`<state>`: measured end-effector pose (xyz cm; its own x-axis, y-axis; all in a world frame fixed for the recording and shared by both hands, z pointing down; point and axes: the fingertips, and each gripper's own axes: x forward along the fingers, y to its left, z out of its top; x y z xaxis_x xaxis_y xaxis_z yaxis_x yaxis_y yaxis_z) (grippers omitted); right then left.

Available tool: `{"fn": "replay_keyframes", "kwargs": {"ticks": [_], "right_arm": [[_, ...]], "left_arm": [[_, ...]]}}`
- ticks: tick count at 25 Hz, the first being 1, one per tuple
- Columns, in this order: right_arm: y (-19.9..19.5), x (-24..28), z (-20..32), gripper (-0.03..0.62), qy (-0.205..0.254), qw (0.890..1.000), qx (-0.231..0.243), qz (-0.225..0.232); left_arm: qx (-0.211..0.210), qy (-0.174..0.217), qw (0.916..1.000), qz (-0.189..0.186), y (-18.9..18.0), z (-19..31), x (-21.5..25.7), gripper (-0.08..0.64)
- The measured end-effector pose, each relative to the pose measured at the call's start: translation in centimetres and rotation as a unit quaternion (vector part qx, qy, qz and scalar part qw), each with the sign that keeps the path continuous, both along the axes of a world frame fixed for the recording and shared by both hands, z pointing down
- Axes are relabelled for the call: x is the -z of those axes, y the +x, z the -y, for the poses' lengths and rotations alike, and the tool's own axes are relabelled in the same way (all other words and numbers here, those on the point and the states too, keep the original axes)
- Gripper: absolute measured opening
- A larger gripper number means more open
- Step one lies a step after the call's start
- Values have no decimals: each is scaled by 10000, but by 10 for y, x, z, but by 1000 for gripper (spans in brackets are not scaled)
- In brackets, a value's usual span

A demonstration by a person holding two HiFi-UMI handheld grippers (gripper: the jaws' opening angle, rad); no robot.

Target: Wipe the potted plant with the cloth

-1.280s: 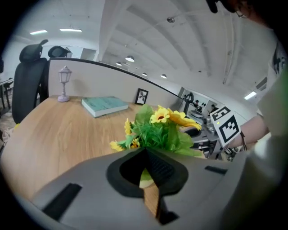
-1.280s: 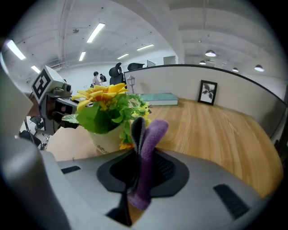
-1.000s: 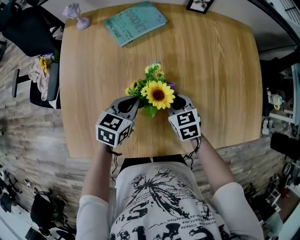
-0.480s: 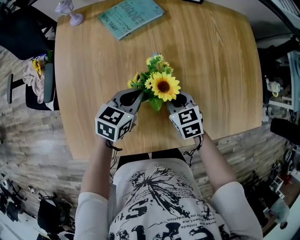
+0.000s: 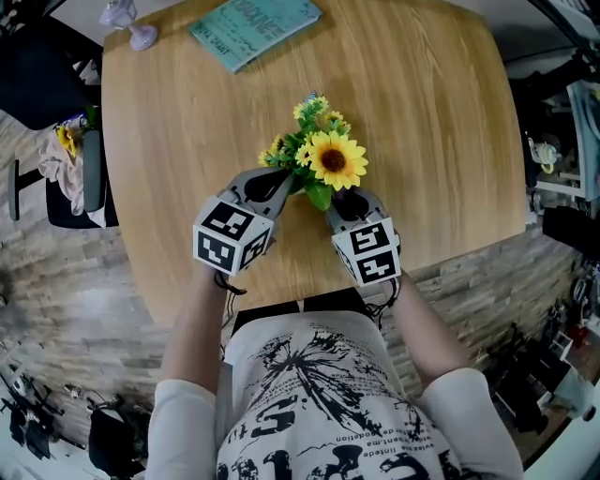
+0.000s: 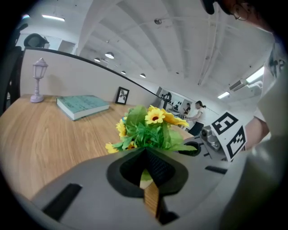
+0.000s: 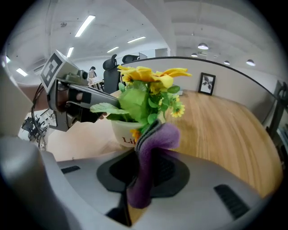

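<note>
Nearest the person, the right gripper has its jaws clamped on a folded purple cloth. The cloth's rounded top rises past the fingertips and lies against the lower leaves just in front of the white pot. The left gripper comes in from the other side with its jaws closed tight, a pale green leaf pinched between them.

Between the two grippers stands the potted plant, upright on the wooden table near its front edge, with a large sunflower on top and small yellow blooms around it.

Farther back, well apart from the plant, a teal book lies flat, a small lilac lantern ornament stands at the far left corner, and a black picture frame stands at the far edge.
</note>
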<state>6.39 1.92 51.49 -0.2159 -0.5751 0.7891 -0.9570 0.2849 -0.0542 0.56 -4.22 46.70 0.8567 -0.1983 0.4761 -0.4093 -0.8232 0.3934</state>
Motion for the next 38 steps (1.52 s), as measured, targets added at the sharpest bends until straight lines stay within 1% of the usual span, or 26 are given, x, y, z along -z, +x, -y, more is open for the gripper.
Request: {"fn": "replay_keyframes", "kwargs": {"ticks": [5, 7, 9, 11, 16, 20, 24, 27, 30, 32, 35, 38], "right_arm": [[-17, 2, -6, 81, -81, 9997, -140, 171], [-25, 4, -7, 81, -138, 9988, -262, 399], [-36, 5, -9, 81, -216, 9964, -371, 730], [-48, 7, -10, 81, -258, 9945, -399, 937], [-74, 9, -12, 81, -269, 9949, -207, 954], [-96, 12, -11, 81, -221, 9950, 88, 968], [-111, 15, -15, 80, -163, 9946, 335, 970], [-106, 17, -24, 80, -187, 9952, 325, 905], [-89, 20, -36, 80, -258, 9963, 180, 795], [-74, 31, -42, 80, -259, 9973, 107, 675], [-61, 65, -40, 80, 15, 9982, 315, 512], [-46, 97, -33, 80, 292, 9974, 614, 219]], "left_arm": [[-174, -19, 9998, -74, 0, 0, 1, 3], [-239, -23, 9997, -103, 0, -1, 1, 3], [-296, -21, 9995, -131, 0, -1, 2, 3], [-348, -11, 9993, -162, 1, -1, 2, 3], [-476, 63, 9986, -219, 0, -3, 2, 3], [-546, 135, 9981, -235, 0, -4, 2, 3], [-641, 119, 9975, -264, 0, -4, 2, 3], [-700, 151, 9971, -255, 0, -4, 2, 3], [-676, 301, 9970, -213, 0, -6, 1, 3], [-614, 372, 9972, -219, -1, -6, 0, 3], [-536, 486, 9971, -232, 0, -5, 0, 3], [-437, 534, 9974, -211, -1, -5, 0, 3]]}}
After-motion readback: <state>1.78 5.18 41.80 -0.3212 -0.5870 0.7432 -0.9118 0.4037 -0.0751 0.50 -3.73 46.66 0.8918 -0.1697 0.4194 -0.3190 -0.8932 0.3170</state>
